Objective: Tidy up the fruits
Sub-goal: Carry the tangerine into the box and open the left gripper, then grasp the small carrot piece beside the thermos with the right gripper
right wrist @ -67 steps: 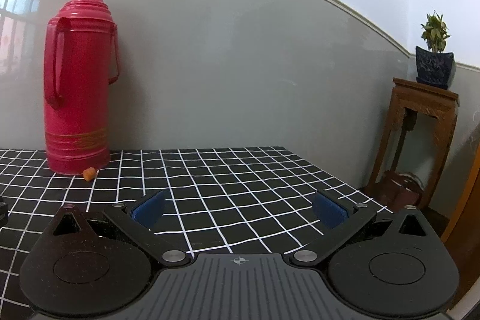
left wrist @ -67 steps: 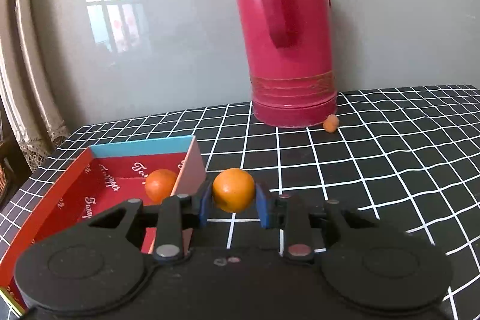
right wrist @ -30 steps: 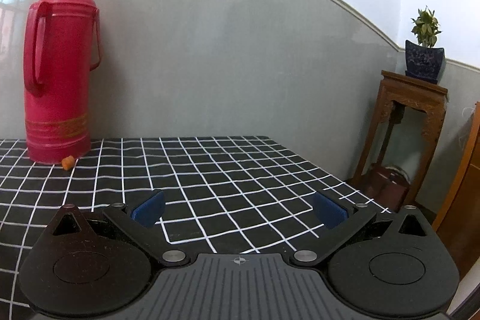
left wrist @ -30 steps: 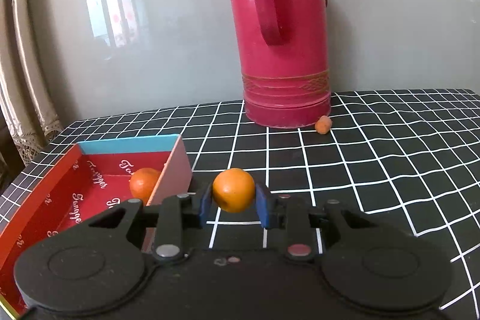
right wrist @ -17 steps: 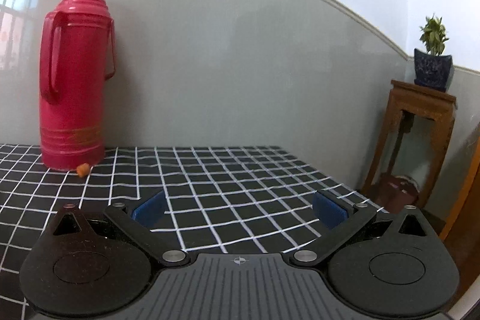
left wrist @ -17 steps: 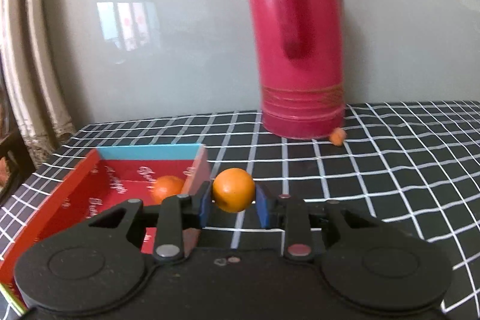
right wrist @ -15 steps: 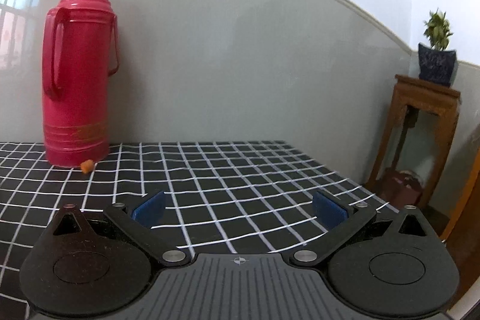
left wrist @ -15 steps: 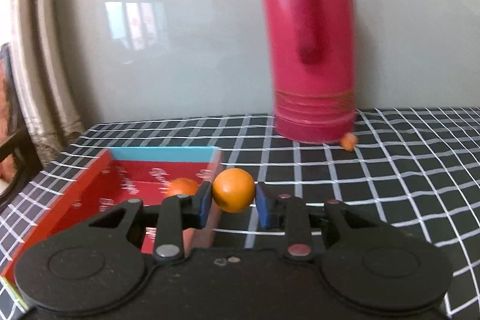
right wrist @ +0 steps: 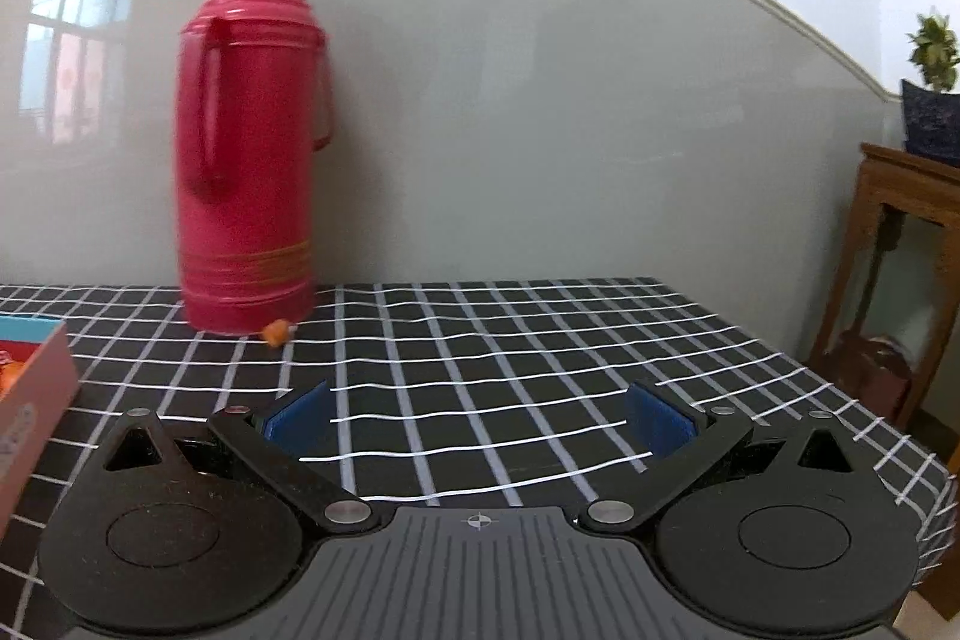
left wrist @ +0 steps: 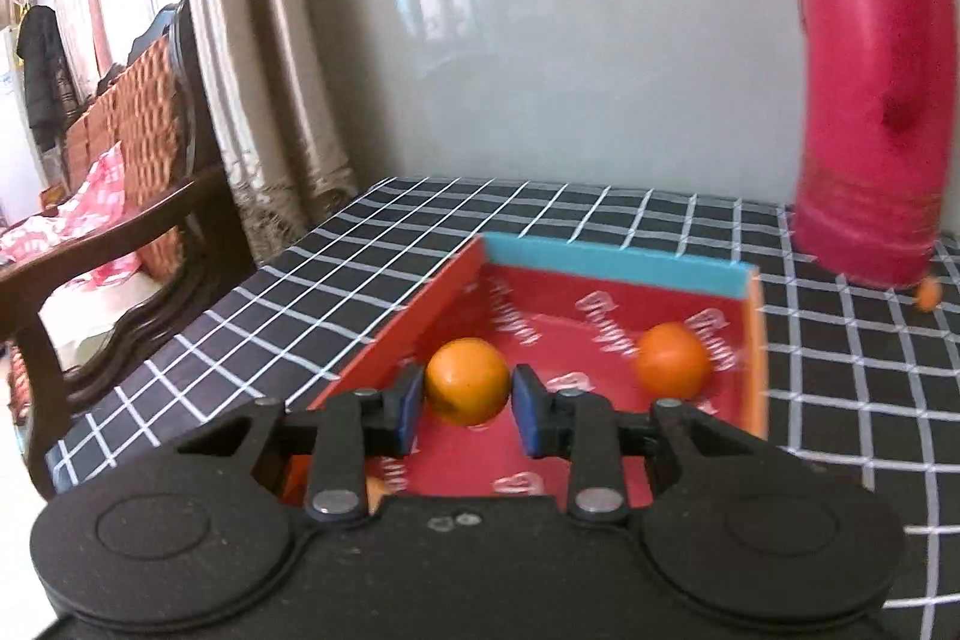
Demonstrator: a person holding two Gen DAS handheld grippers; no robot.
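Note:
A small orange (left wrist: 468,381) sits between the blue pads of my left gripper (left wrist: 467,400), above the near left part of a red box with a blue far rim (left wrist: 618,268). The jaws are opening, and the pads still look to be touching the fruit. A second orange (left wrist: 673,359) lies inside the box near its right wall. A tiny orange fruit (right wrist: 277,332) lies on the cloth at the foot of the thermos. My right gripper (right wrist: 477,415) hangs open over the checked tablecloth (right wrist: 540,340) with nothing between its fingers.
A tall red thermos (right wrist: 246,160) stands by the wall, right of the box. The box's corner (right wrist: 36,382) shows at the left edge of the right wrist view. A wooden chair (left wrist: 120,196) stands beyond the table's left edge, and a wooden stand (right wrist: 900,280) beyond its right.
My left gripper has swung left with the orange, from beside the box's right wall to over its inside. The right wrist view has turned left, bringing the box corner into sight.

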